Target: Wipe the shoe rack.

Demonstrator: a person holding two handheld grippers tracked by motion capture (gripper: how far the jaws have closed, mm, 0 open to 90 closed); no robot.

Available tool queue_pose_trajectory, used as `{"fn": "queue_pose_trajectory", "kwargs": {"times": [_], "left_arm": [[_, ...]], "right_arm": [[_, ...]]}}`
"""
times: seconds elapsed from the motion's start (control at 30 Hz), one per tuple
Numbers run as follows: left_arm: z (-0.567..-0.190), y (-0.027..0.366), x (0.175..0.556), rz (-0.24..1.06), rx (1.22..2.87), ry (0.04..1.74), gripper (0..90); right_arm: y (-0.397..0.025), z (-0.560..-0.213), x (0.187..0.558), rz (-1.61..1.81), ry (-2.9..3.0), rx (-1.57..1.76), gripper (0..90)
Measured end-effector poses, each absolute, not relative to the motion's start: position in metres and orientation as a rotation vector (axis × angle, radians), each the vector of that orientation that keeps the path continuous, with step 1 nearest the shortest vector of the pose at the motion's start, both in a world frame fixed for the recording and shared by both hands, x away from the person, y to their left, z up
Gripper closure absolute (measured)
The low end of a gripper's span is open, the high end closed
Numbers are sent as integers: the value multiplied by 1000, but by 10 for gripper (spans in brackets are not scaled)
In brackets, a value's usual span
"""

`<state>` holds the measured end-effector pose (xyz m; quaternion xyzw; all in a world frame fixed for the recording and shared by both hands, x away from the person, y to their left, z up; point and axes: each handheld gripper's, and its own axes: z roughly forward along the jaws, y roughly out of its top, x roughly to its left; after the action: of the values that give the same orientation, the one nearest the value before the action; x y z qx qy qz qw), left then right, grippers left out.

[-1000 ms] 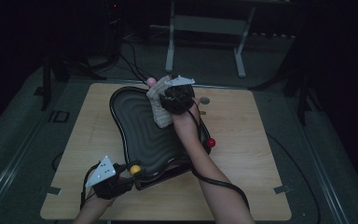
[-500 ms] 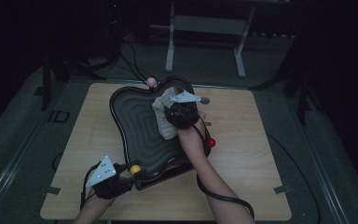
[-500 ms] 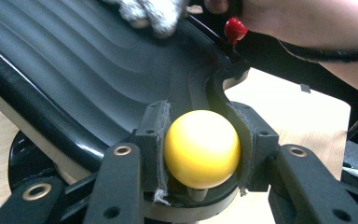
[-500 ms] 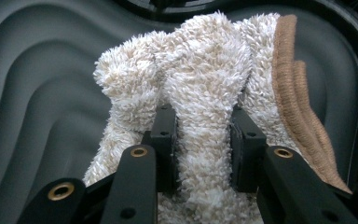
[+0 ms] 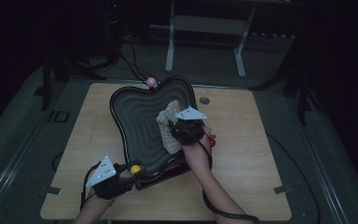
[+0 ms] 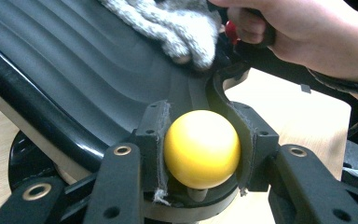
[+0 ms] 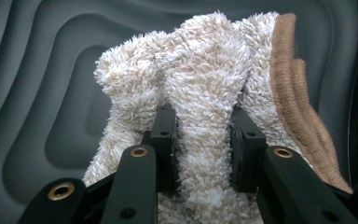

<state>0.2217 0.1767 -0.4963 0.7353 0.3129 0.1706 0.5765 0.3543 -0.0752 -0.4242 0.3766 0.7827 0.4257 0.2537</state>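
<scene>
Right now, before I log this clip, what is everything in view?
Tray: one, black, ribbed, tilted up on the table.
Fluffy cloth: one, cream with a tan edge, on the tray.
Yellow ball: one, at the tray's near edge.
Pink ball: one, at the tray's far rim.
Table: one, light wood.
Metal stand: one, grey, on the floor beyond the table.
Left gripper: black, its fingers around the yellow ball.
Right gripper: black, clamped on the fluffy cloth.

The right gripper [image 5: 181, 125] hides part of the cloth [image 5: 168, 127] from above, and the tray [image 6: 98, 84] is cut off by the left gripper view's edges.
</scene>
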Motion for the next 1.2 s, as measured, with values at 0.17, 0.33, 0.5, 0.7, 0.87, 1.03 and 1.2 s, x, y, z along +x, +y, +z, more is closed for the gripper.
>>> {"fn": "queue_pose_trajectory", "kwargs": {"times": [0.17,0.33,0.5,0.7,0.87,1.03,1.2], "left_arm": [[-496,177,222,400,1720,733,594],[-496,177,222,400,1719,734,594],[-496,176,222,400,1719,736,594],[-497,176,221,402,1717,738,594],[-497,176,221,400,1717,738,595],[-497,176,221,401,1717,739,594],[-497,176,221,399,1716,739,594]], "right_arm": [[-82,-431,343,1162,2132,1021,679],[-88,-436,334,1169,2146,1020,679],[-90,-441,324,1150,2152,1006,679],[-97,-448,313,1159,2160,1009,679],[-100,-453,302,1147,2178,981,678],[-102,-455,297,1138,2189,961,677],[-102,-455,298,1140,2192,964,676]]}}
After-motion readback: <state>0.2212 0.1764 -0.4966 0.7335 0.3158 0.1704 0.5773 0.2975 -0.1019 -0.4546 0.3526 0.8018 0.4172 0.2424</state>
